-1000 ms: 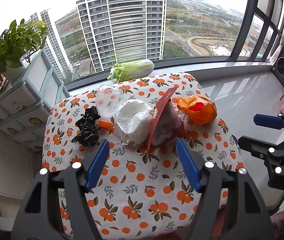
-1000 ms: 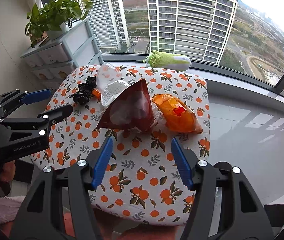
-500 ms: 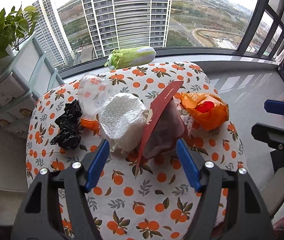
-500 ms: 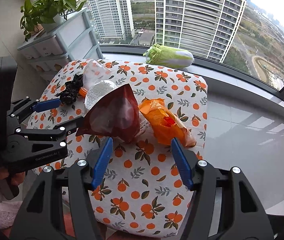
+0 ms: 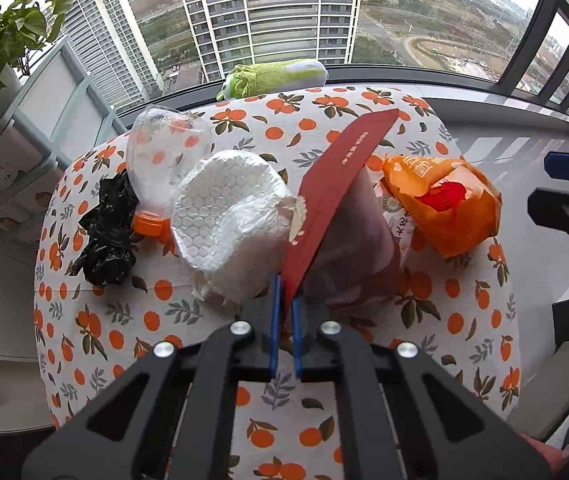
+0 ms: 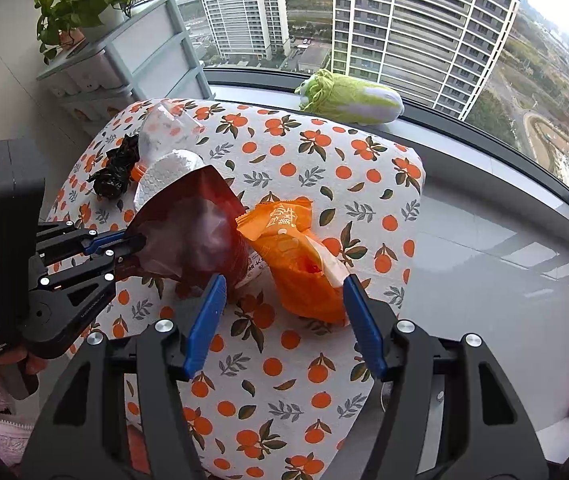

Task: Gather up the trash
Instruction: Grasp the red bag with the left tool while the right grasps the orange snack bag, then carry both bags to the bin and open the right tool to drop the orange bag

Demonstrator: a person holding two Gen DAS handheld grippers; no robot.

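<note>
Left gripper (image 5: 285,312): your jaws are pinched on the near edge of the red bag (image 5: 336,192).
Right gripper (image 6: 284,320): yours is wide apart, holding nothing.
Orange wrapper (image 6: 304,256): just ahead between your right fingers, on the table (image 6: 284,380).

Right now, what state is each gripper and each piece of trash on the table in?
left gripper: shut on dark red bag's edge
right gripper: open, straddling orange wrapper
dark red bag: pinched, open
orange wrapper: crumpled
clear plastic bottle: crushed, capped
black plastic bag: scrunched
</note>
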